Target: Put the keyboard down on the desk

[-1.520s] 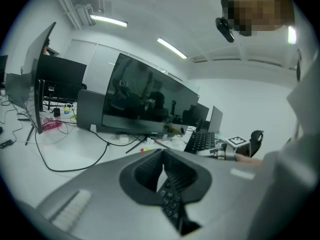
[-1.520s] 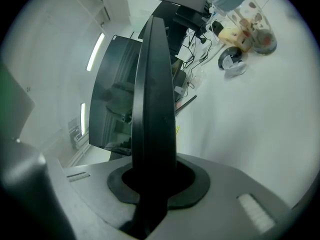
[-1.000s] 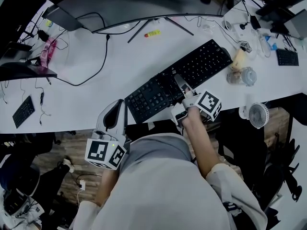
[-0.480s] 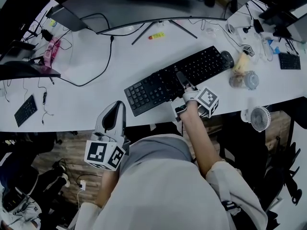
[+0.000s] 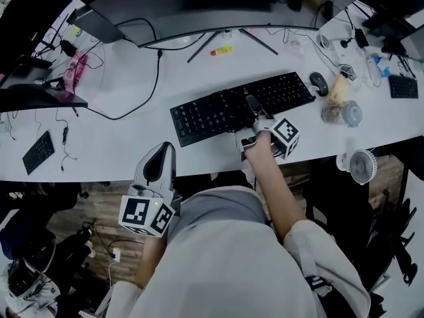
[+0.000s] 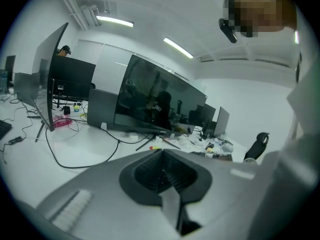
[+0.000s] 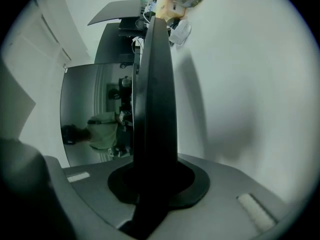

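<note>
Left gripper: we hold it low at the desk's near edge, left of the keyboard and apart from it. Its jaws are together with nothing between them.
Right gripper: we have it clamped on the keyboard's near long edge, a little right of the middle. The jaws are drawn in narrow onto the thin black slab.
Keyboard: black and full-size, it lies lengthwise over the middle of the desk with the right end slightly farther from us. It sits low and close to flat, and we cannot tell whether it rests fully on the top.
Desk: white, running the whole width in front of us.
Jar: near the keyboard's right end, toward the desk's near edge.
Mouse: dark, just off the keyboard's right end.
Cable: black, looping across the bare top left of the keyboard.
Yellow item: small, beyond the keyboard, beside the monitor's stand legs.
Monitor: wide and curved, along the far edge.
</note>
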Demonstrator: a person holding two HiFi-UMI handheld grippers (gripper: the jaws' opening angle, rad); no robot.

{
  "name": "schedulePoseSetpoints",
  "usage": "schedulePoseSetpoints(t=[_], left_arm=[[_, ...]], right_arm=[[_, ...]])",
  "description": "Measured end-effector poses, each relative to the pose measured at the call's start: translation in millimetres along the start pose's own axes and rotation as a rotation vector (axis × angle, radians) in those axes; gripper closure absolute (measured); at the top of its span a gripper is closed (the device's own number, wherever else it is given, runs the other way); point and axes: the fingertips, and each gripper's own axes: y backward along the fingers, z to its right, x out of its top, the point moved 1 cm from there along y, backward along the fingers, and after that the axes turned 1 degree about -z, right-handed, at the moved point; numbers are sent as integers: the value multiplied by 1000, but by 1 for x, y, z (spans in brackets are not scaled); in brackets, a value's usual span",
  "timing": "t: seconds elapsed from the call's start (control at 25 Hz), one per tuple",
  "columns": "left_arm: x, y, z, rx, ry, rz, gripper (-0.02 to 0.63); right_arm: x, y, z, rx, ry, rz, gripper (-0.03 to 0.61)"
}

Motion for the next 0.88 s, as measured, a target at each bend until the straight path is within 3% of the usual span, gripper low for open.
schedulePoseSetpoints(t=[0.36, 0.88], left_arm=[[-1, 3, -10, 13, 8, -8, 614], [5, 3, -25, 14, 34, -22, 614]], right_arm=[[3, -14, 6, -18, -16, 84, 511], [9, -27, 19, -134, -38, 174, 512]])
